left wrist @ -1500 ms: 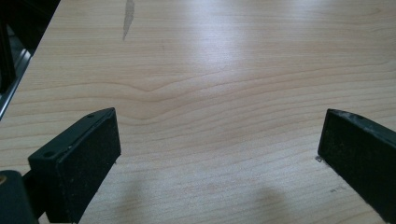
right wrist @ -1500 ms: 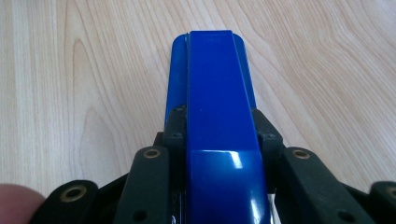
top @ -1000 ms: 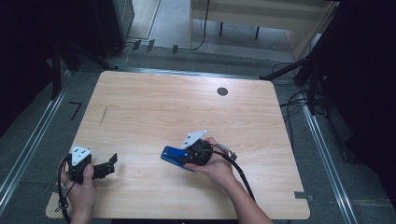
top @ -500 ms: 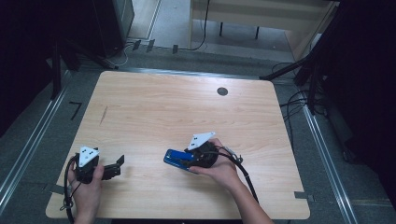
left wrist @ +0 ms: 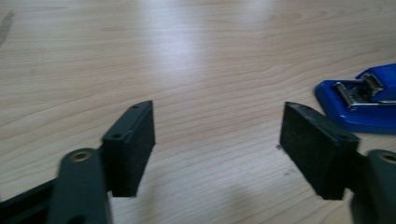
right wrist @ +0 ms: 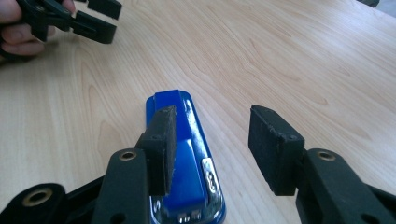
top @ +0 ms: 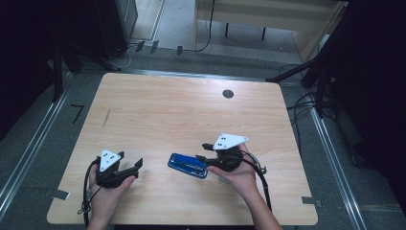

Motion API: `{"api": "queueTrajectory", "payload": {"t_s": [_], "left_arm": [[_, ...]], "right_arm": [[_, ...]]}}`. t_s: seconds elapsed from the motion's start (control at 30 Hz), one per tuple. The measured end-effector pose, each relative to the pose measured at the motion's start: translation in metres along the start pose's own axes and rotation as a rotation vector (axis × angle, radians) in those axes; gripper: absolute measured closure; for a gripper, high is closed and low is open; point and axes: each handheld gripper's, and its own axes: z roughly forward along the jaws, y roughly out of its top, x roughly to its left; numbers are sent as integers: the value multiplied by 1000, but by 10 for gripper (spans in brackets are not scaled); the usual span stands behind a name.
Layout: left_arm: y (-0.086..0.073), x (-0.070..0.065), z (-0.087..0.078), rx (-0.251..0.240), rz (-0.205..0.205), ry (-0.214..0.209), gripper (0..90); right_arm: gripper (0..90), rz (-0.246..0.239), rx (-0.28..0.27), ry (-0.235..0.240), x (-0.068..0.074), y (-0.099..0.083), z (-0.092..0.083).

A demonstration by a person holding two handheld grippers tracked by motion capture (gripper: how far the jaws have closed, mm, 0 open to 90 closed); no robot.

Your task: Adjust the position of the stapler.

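Blue stapler (top: 187, 165) flat on bench (top: 182, 110), lower centre of high view. Right gripper (right wrist: 210, 140) jaws apart, unclamped, left jaw over stapler top. Left gripper (left wrist: 217, 140) jaws just closing, empty, stapler at right edge. Risk: off-centre jaw skids stapler sideways instead of gripping.

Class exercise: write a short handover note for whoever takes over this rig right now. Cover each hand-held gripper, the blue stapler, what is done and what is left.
Left hand-held gripper: open, nothing between its jaws, which have just been closing; it is apart from the stapler.
Right hand-held gripper: open, poised over the blue stapler, not gripping it.
Stapler: flat on the wooden table, between the two grippers.
Done: both grippers near the stapler.
Left: probably grasping it.
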Motion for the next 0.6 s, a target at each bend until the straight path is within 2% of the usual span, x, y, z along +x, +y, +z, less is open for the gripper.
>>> {"api": "queueTrajectory", "payload": {"t_s": [0.13,0.23,0.3,0.33,0.37,0.4,0.43,0.47,0.5,0.53,0.6], "left_arm": [[3,-11,5,-4,21,-31,458],[6,-19,10,-12,10,-57,551],[7,-28,15,6,31,-54,584],[7,-34,19,13,52,-68,643],[8,-38,21,18,62,-77,643],[10,-45,25,40,65,-91,691],[13,-49,28,48,67,-104,719],[17,-58,31,54,61,-134,771],[17,-58,31,54,61,-134,796],[18,-62,33,51,74,-156,796],[17,-71,36,45,119,-168,864]], "right_arm": [[544,32,-12,-13,-2,-9,-13],[537,50,-33,-41,-5,-14,-21],[534,63,-42,-64,-6,-17,-26],[569,74,-65,-84,-6,-22,-32],[569,74,-65,-84,-6,-22,-32],[648,71,-71,-97,-5,-24,-34],[669,64,-76,-115,-4,-28,-36],[693,71,-67,-128,-1,-35,-37],[693,71,-67,-128,-1,-35,-37],[692,73,-66,-130,0,-38,-38],[717,96,-57,-125,2,-50,-40]]}}
